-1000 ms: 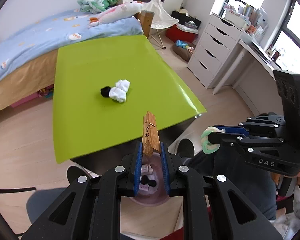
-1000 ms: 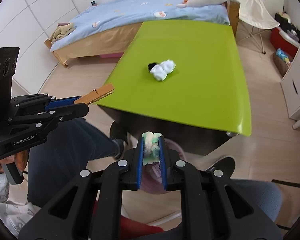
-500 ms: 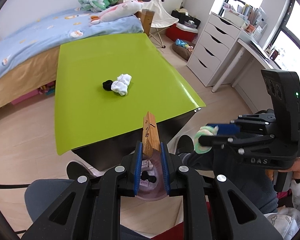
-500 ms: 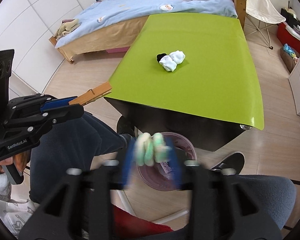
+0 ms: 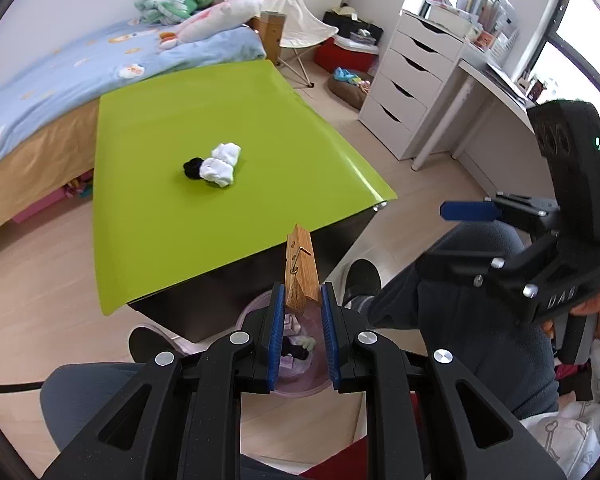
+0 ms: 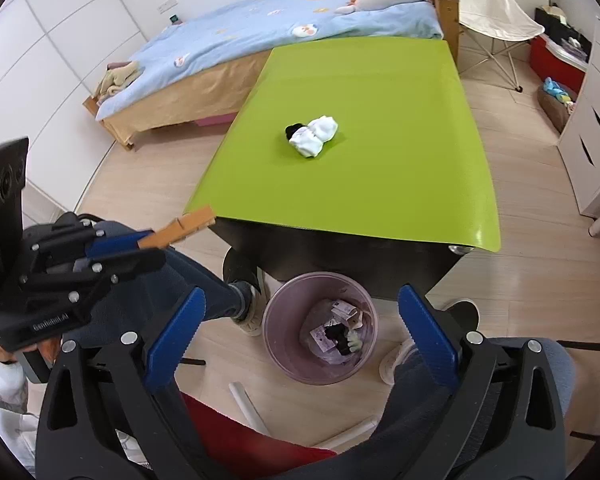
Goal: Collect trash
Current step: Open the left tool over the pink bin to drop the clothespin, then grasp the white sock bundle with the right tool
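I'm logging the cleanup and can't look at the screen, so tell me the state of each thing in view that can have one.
Left tongs: shut on the wooden clothespin, held upright above the bin.
Right tongs: open, nothing held.
Round pink plastic trash bin: upright on the floor, scraps inside.
White and black sock bundle: lying on the green table.
White drawer unit: drawers closed.

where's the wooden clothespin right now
The wooden clothespin is clamped upright in the left gripper, above the pink trash bin on the floor by the green table.
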{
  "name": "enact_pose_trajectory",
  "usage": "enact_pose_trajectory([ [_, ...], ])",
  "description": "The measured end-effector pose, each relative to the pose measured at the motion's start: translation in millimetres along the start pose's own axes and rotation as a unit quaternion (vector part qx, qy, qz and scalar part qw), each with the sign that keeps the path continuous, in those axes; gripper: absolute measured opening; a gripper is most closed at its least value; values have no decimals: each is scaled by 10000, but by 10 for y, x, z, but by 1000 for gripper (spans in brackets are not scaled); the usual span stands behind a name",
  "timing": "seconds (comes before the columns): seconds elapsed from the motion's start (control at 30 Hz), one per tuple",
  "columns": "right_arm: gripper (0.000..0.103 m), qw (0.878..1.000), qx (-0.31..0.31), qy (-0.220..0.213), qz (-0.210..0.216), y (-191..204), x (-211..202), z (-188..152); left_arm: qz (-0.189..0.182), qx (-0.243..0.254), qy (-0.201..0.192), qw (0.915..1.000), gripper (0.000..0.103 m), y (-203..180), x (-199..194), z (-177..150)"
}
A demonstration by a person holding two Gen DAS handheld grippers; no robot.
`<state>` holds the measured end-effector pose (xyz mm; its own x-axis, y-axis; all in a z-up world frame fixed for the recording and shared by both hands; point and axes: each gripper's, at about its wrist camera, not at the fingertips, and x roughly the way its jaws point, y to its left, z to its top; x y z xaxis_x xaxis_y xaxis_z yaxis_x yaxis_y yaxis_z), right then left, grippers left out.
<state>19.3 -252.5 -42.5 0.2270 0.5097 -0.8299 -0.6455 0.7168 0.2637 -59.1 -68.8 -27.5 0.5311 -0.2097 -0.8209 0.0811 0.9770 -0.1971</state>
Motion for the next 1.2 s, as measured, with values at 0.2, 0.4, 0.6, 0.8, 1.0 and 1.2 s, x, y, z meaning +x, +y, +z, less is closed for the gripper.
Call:
enact_pose_trajectory([
  [0.2,96,9997,158,-165,-68,-110,-133,17,-138,82,57,9999,19,-57,36,15],
  [0.4,97,9993,275,-247,-98,-178,-193,20,-131,-43,7,9999,77,-17,106,12],
  [0.6,98,9993,284,-210,-78,-161,-158,14,177,-101,-194,9996,95,52,59,4],
  [0.8,100,9996,257,-154,6,-122,-97,28,289,-239,-195,9991,95,160,27,13],
  [1.0,100,9996,254,-111,30,-106,-67,43,373,-317,-200,9986,95,209,19,19],
  [1.2,100,9994,317,-99,85,-124,-44,77,383,-434,-200,9981,95,280,20,24],
])
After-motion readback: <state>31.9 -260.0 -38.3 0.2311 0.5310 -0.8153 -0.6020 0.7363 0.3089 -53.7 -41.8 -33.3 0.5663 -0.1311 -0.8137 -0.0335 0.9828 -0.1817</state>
